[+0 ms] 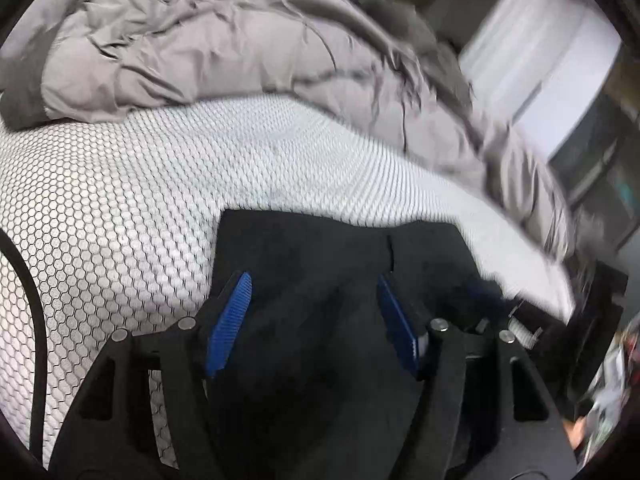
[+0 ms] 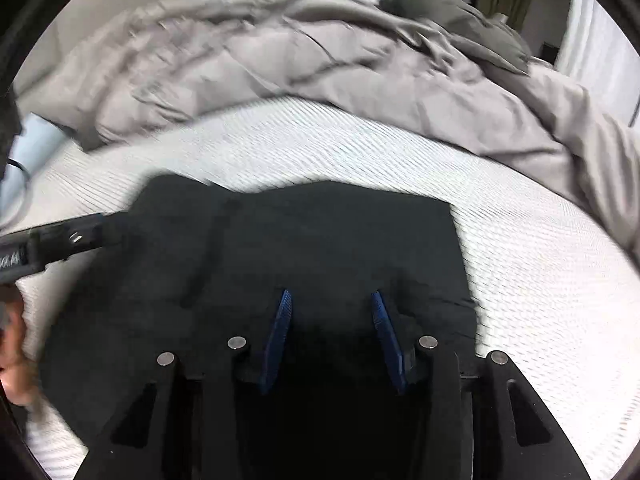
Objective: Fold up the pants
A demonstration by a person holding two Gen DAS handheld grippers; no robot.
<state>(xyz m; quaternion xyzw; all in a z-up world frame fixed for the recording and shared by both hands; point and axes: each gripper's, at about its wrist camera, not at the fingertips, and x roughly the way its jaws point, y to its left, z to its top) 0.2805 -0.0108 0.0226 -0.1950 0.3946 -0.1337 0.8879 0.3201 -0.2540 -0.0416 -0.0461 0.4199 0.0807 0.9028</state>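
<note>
Covering white mattress (image 2: 520,240), grey duvet (image 2: 320,72) (rumpled)

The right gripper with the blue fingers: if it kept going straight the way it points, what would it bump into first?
Most likely the black fabric pants lying on the white textured mattress. The right gripper points down at them, fingers spread apart, nothing between. How near it already is, I cannot tell.

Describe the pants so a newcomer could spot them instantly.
Start at the bed: a white mattress with a honeycomb-textured cover, and a rumpled grey duvet heaped along its far side. On the bare near part lies the pants, a flat black bundle with squared edges, the only dark cloth on the bed.
</note>
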